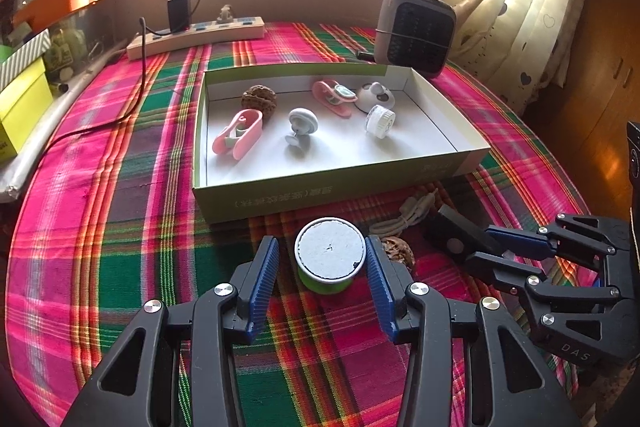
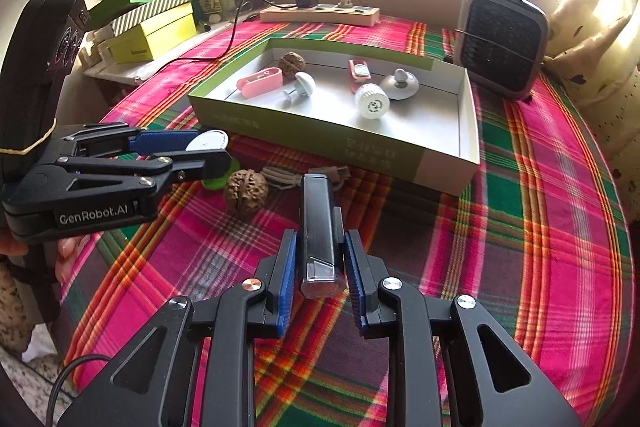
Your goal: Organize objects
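Blue pads of my left gripper (image 1: 326, 267) sit on both sides of the little green tub (image 1: 329, 261); one pad looks like it touches, but I cannot tell if it is squeezing. My right gripper (image 2: 320, 267) is closed on the black stick (image 2: 318, 239). Just past them, on the checked cloth (image 2: 540, 227), a walnut (image 2: 245, 191) lies near the cardboard box (image 1: 340, 195).
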`<state>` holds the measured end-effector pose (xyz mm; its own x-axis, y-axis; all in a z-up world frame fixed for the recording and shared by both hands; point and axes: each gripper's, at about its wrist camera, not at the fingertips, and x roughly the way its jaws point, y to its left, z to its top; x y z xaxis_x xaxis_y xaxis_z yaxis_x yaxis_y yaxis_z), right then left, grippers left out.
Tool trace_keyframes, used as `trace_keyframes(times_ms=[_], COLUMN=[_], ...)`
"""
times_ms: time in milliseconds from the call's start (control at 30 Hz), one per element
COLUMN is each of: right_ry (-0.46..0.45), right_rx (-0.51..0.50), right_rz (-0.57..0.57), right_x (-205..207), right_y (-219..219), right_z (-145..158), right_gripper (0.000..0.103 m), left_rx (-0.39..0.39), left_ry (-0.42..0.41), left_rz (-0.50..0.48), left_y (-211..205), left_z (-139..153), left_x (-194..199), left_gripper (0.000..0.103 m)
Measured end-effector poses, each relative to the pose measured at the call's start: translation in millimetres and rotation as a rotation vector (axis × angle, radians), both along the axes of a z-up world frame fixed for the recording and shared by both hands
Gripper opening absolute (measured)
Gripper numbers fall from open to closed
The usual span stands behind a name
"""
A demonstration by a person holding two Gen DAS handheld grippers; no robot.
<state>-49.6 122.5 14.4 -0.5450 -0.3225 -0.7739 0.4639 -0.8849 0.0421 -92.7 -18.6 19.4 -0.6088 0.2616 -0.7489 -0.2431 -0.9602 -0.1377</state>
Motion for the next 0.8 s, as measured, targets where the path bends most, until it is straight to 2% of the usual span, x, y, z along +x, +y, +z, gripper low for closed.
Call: trace_keyframes(times_ms=[100, 200, 800], right_ry=[-0.001, -0.004, -0.014], right_rx=[0.003, 0.005, 0.006], right_rz=[-0.006, -0.013, -0.08], right_x=[1.1, 2.2, 4.1], right_y=[2.2, 5.4, 27.1], right_z=[-0.5, -1.4, -3.3], right_gripper=[0.025, 0.025, 0.025], left_rx=[0.0, -0.002, -0.042], left_ry=[-0.001, -0.001, 0.012], left_rz=[0.012, 0.021, 0.052], left_y=[-2.1, -3.4, -10.4], left_z=[-0.4, -0.7, 0.4], left_x=[-0.5, -0.6, 9.8], left_gripper=[0.034, 0.032, 0.032])
